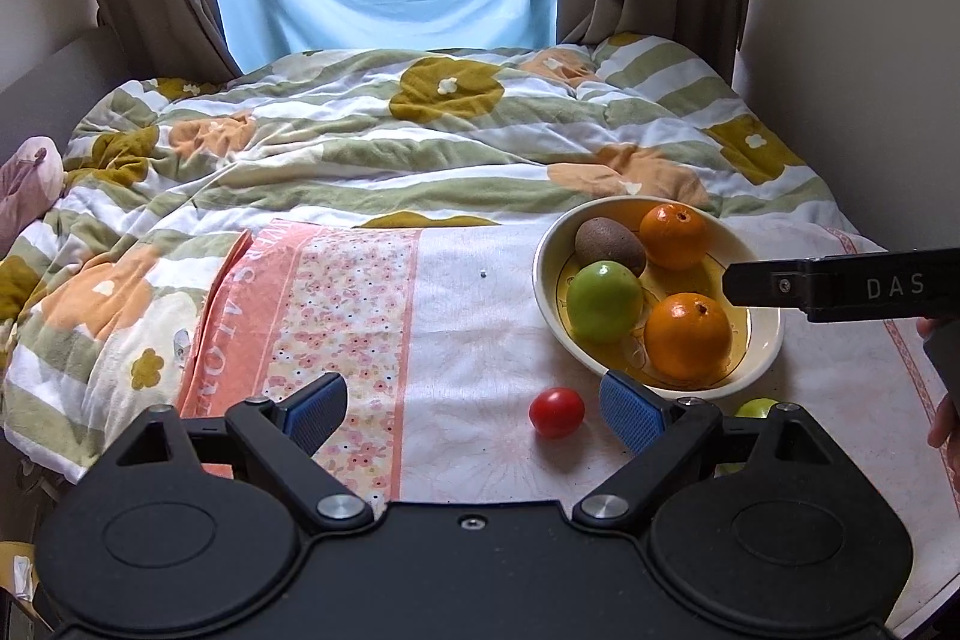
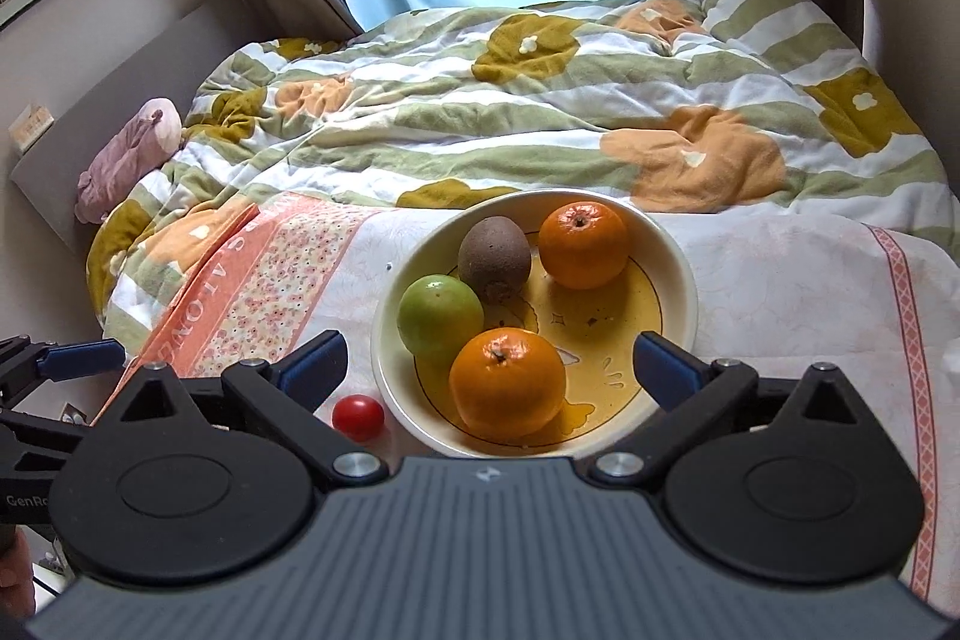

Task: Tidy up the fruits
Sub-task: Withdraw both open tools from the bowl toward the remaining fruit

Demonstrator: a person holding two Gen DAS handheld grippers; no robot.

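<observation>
A cream bowl on a towel holds two oranges, a green apple and a kiwi. A red tomato lies on the towel in front of the bowl, between my left gripper's fingers, untouched. A second green fruit peeks out behind the left gripper's right finger. Both grippers are open and empty. My right gripper hovers over the bowl's near side; it shows in the left wrist view.
The pink and white towel covers the near end of a bed with a flowered quilt. A pink soft toy lies at the left. Curtains and a window stand behind.
</observation>
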